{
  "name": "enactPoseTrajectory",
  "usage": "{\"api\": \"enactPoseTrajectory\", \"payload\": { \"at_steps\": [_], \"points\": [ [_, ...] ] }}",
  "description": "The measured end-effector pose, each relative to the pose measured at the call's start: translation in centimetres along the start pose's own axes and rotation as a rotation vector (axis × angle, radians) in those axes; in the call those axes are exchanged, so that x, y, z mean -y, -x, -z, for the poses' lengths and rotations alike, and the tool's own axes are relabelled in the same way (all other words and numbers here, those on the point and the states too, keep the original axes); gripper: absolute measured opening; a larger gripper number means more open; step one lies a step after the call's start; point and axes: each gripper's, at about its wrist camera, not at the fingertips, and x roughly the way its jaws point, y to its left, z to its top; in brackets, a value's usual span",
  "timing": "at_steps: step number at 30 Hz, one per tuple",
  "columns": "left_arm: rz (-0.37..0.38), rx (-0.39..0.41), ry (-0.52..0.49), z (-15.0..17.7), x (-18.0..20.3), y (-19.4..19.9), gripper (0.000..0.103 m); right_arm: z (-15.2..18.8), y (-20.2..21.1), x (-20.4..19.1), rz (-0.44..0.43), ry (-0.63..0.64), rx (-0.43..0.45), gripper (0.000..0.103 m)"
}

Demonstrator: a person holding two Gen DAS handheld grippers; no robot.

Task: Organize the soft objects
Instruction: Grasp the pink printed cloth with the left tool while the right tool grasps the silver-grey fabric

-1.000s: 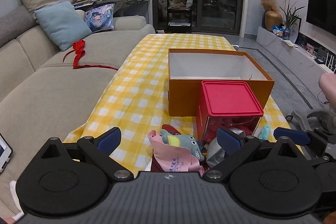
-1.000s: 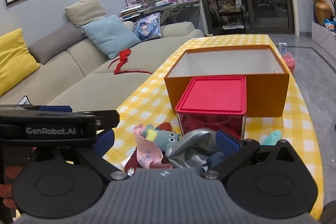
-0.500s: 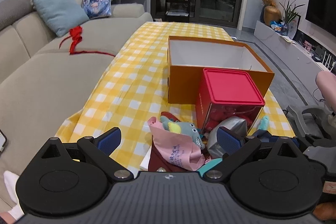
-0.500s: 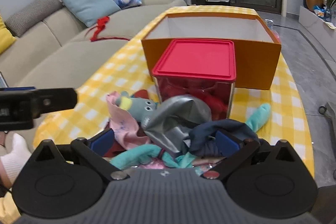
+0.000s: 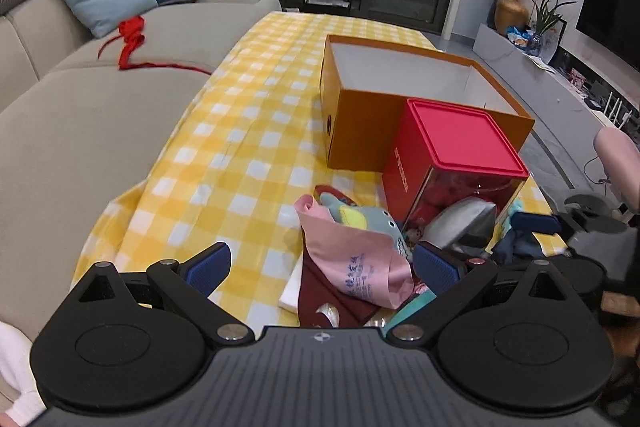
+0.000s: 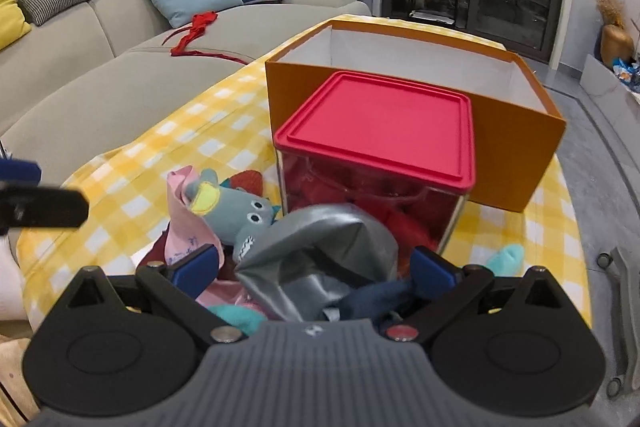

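A pile of soft things lies at the near end of the yellow checked table: a pink cloth [image 5: 356, 259], a grey-blue plush toy [image 6: 236, 205], a silver-grey cloth [image 6: 316, 251], a dark blue cloth [image 6: 372, 297] and teal pieces [image 6: 506, 255]. Behind the pile stands a clear bin with a red lid [image 6: 380, 131], and behind that an open, empty orange box [image 6: 516, 131]. My left gripper [image 5: 320, 265] is open just above the pink cloth. My right gripper [image 6: 316, 265] is open, its jaws on either side of the silver-grey cloth.
A beige sofa [image 5: 80, 115] with cushions and a red ribbon [image 5: 130, 41] runs along the table's left. The tablecloth [image 5: 240, 131] is bare left of the box. A TV bench [image 5: 560, 75] and a pink chair [image 5: 618, 163] are on the right.
Both grippers have moved forward and down over the pile. The right one has come closest, and its jaws now flank the silver-grey cloth. Both stayed open.
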Motion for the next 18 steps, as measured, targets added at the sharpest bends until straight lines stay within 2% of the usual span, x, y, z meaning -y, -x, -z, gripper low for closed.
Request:
{"api": "enactPoseTrajectory", "payload": {
  "at_steps": [2,3,5,7,9,13,15,16,18],
  "points": [
    [0.003,-0.006,-0.011,0.1,0.2,0.0,0.103,-0.4,-0.5,0.6,-0.043,-0.05,-0.007,0.099],
    [0.004,-0.007,-0.02,0.2,0.3,0.0,0.103,-0.5,-0.7,0.7,-0.059,-0.077,-0.011,0.094],
    [0.004,-0.004,-0.034,0.3,0.5,0.0,0.103,-0.8,-1.3,1.0,-0.05,-0.118,-0.028,0.091],
    [0.0,-0.003,-0.04,0.4,0.7,0.0,0.103,-1.0,-1.7,1.1,-0.03,-0.115,-0.028,0.073],
    [-0.001,0.002,-0.044,0.4,0.7,0.0,0.103,-1.1,-1.8,1.2,-0.031,-0.127,-0.031,0.069],
    [-0.016,0.0,-0.051,0.5,0.6,-0.3,0.103,-0.9,-1.8,1.5,-0.031,-0.129,-0.042,0.026],
    [0.001,-0.008,-0.05,0.6,0.4,-0.5,0.103,-0.8,-1.6,1.7,-0.04,-0.134,-0.028,0.013],
    [0.029,-0.014,-0.046,0.7,0.3,-0.6,0.103,-0.9,-1.5,1.8,-0.056,-0.144,-0.024,0.008],
    [0.09,-0.028,-0.033,1.1,0.0,-1.0,0.103,-1.1,-0.8,1.8,-0.067,-0.149,0.001,0.006]
  ]
}}
